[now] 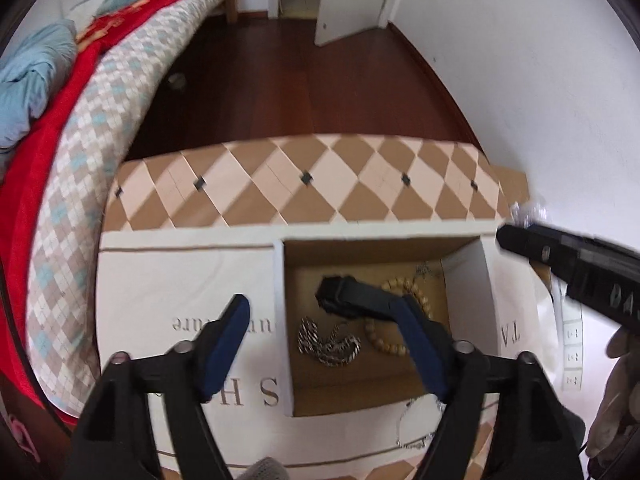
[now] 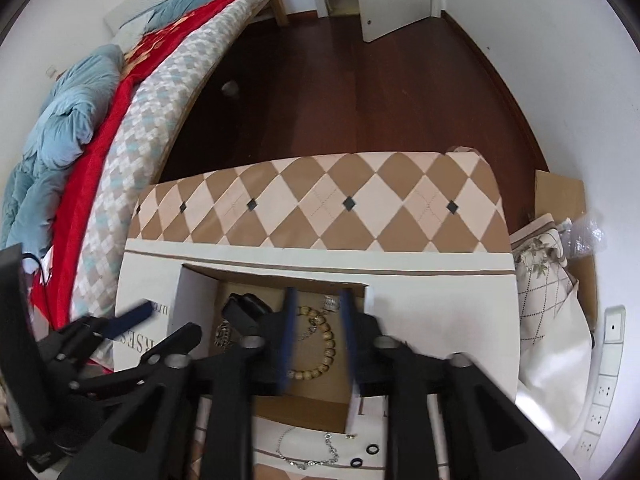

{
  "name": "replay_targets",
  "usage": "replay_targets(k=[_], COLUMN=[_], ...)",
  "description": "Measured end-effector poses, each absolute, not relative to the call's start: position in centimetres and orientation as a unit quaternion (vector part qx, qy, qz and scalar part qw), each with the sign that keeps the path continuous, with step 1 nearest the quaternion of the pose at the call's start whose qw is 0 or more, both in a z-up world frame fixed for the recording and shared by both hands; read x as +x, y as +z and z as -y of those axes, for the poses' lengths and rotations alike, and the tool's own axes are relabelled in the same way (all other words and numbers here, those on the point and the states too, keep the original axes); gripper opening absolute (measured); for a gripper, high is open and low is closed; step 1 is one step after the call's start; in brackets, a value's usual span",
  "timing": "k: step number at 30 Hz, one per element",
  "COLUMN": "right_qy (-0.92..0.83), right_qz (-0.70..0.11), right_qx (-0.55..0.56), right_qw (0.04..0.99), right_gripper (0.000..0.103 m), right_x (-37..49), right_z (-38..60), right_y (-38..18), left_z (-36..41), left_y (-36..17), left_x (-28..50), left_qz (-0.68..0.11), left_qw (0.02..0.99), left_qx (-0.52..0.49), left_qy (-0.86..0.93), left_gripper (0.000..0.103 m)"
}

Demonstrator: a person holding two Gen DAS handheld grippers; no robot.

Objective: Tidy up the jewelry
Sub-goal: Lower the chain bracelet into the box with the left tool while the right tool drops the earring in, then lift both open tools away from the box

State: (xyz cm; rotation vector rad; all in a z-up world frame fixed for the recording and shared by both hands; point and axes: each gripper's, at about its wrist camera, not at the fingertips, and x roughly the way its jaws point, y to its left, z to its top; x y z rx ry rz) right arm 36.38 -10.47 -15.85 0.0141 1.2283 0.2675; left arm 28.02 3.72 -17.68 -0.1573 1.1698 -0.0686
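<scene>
An open cardboard box (image 1: 360,252) sits on the table and holds a silver chain (image 1: 328,342), a wooden bead bracelet (image 1: 416,296) and a black band (image 1: 344,294). My left gripper (image 1: 324,344) is open wide and empty, its fingers astride the box's left wall. In the right wrist view my right gripper (image 2: 318,336) is open and empty over the box (image 2: 276,276), above the bead bracelet (image 2: 324,344). A thin silver chain (image 2: 308,454) and two small black rings (image 2: 364,456) lie on the table in front of the box.
The table is covered by a cream and brown diamond cloth (image 1: 304,184). A bed with red and blue bedding (image 1: 52,120) runs along the left. A dark wooden floor (image 1: 320,80) lies beyond. A power strip (image 2: 604,392) and cardboard (image 2: 560,196) are at the right.
</scene>
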Motion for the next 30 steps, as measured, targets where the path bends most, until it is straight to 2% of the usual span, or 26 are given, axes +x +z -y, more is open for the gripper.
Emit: replay_targets(k=[1, 2, 3, 4, 6, 8, 9, 18, 30], right_qy=[0.126, 0.125, 0.123, 0.118, 0.108, 0.087, 0.073, 0.031, 0.021], right_qz=[-0.575, -0.574, -0.574, -0.572, -0.572, -0.57, -0.567, -0.575, -0.541], right_qx=[0.011, 0.01, 0.006, -0.001, -0.009, -0.034, -0.049, -0.075, -0.047], right_qw=[0.809, 0.809, 0.81, 0.811, 0.813, 0.816, 0.819, 0.814, 0.84], right_gripper=[0.062, 0.064, 0.064, 0.065, 0.077, 0.099, 0.101, 0.103, 0.103], right_x=[36.2, 36.0, 35.8, 35.5, 34.8, 33.8, 33.0, 28.7, 26.4], right_z=[10.7, 10.8, 10.9, 10.9, 11.2, 11.3, 11.2, 10.9, 11.4], right_y=[-15.8, -15.7, -15.6, -15.4, -15.5, -15.7, -16.0, -19.5, -16.7], left_z=[-3.8, -4.0, -4.2, -4.4, -4.9, -5.4, -5.7, -5.8, -5.6], left_y=[-17.4, -17.1, -16.9, -16.7, -16.4, -16.3, -16.4, -16.8, -14.6], left_x=[28.0, 28.0, 27.9, 27.9, 27.6, 27.1, 26.8, 24.2, 20.6], left_qz=[-0.546, -0.544, -0.539, -0.534, -0.523, -0.516, -0.513, -0.504, -0.478], left_qw=[0.834, 0.836, 0.84, 0.843, 0.851, 0.855, 0.857, 0.862, 0.876], left_qx=[-0.069, -0.066, -0.063, -0.06, -0.051, -0.05, -0.055, -0.039, -0.005], left_qy=[-0.027, -0.022, -0.017, -0.014, 0.002, 0.009, 0.012, 0.028, 0.065], left_gripper=[0.078, 0.081, 0.093, 0.099, 0.1, 0.103, 0.103, 0.103, 0.103])
